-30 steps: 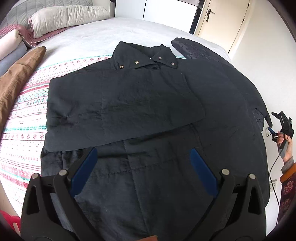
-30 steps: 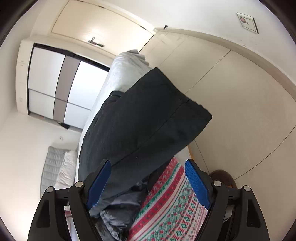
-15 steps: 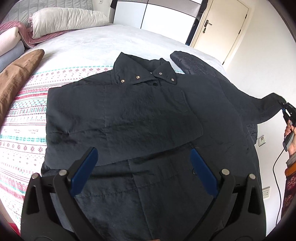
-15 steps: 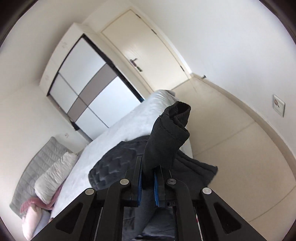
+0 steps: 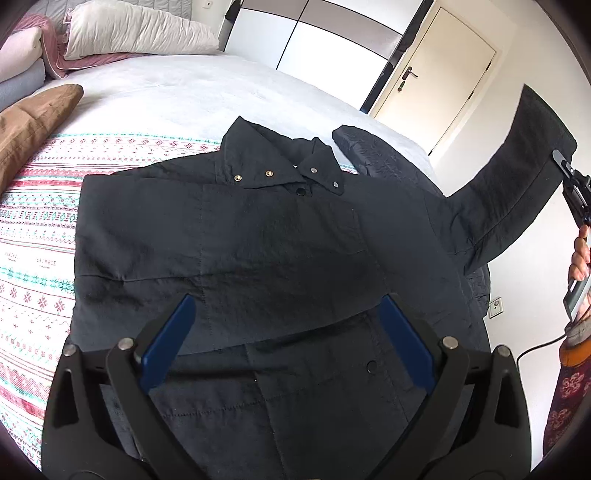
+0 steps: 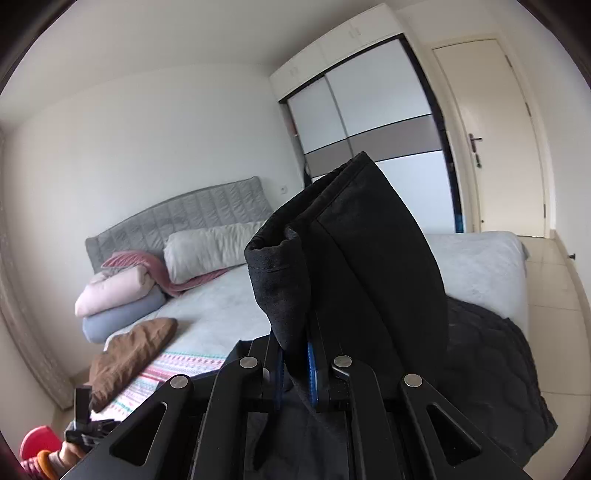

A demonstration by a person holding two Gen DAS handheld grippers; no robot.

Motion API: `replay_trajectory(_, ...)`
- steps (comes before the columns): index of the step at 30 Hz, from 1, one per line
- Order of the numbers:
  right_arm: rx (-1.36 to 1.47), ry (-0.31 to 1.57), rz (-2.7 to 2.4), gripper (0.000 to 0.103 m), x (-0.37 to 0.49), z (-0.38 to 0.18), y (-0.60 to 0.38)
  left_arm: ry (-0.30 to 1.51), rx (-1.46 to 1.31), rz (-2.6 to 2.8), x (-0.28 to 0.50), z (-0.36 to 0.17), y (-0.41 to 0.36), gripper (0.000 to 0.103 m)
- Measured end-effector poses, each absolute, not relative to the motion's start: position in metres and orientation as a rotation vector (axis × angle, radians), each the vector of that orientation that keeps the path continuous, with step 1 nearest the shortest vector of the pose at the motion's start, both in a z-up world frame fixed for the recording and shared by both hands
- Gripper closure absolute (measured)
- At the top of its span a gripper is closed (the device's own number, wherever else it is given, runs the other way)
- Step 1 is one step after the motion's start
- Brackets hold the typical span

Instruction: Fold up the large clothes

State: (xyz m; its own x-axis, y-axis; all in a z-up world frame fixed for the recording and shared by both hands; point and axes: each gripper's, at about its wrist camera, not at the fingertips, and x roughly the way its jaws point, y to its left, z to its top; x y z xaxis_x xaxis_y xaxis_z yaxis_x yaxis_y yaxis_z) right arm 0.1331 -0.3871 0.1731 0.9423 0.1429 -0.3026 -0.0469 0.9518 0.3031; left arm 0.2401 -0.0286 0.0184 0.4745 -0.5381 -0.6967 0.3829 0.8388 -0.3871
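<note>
Tongs first: the left gripper (image 5: pixel 284 332) hangs low in the frame with its blue pads spread wide and nothing between them, poised above the black jacket (image 5: pixel 236 251). The right gripper (image 6: pixel 295 363) is clenched on the jacket's sleeve (image 6: pixel 351 258), cuff end standing up between the pinched pads at frame centre; in the left wrist view the same sleeve (image 5: pixel 517 177) rises off the bed at the right edge, up to the gripper (image 5: pixel 570 184) and the hand (image 5: pixel 581 254) holding it. The jacket lies flat across the middle of the frame, collar (image 5: pixel 280 162) with snap studs pointing to the top, one sleeve already folded across the chest. Beneath it, the bed (image 5: pixel 177 92): pale grey cover in the upper half, a patterned blanket (image 5: pixel 33 229) of red and teal bands at the left, a dark quilted spread (image 5: pixel 380 155) upper right of the collar. A brown cushion (image 5: pixel 29 125) sits at the left edge; a white pillow (image 5: pixel 136 33) and pink bedding at upper left. Room beyond: grey padded headboard (image 6: pixel 184 218), sliding wardrobe (image 6: pixel 373 122) with white and grey panels, cream door (image 6: pixel 491 136) at right, tiled floor (image 6: pixel 550 295) past the bed's corner.
</note>
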Motion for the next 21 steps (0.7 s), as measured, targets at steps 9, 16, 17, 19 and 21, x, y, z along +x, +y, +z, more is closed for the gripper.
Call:
replay_trajectory(9, 0.249, 0.692, 0.549, 0.067, 0.198, 0.107, -0.258, 0.925, -0.344, -0.569, 0.261, -0.001, -0.015, 0.003)
replay_trajectory(16, 0.265, 0.669, 0.418, 0.043, 0.196, 0.102, -0.308, 0.995, -0.389, -0.569, 0.284, -0.018, -0.032, 0.015)
replay_trajectory(17, 0.280, 0.674, 0.376, 0.043, 0.199, 0.100, -0.324, 1.018, -0.386, -0.576, 0.289, -0.023, -0.040, 0.020)
replay_trajectory(19, 0.305, 0.682, 0.289, 0.042, 0.201, 0.094, -0.356, 1.075, -0.365, -0.579, 0.299, -0.035, -0.058, 0.026)
replay_trajectory(21, 0.332, 0.694, 0.199, 0.042, 0.201, 0.082, -0.385, 1.124, -0.345, -0.578, 0.307, -0.049, -0.077, 0.035)
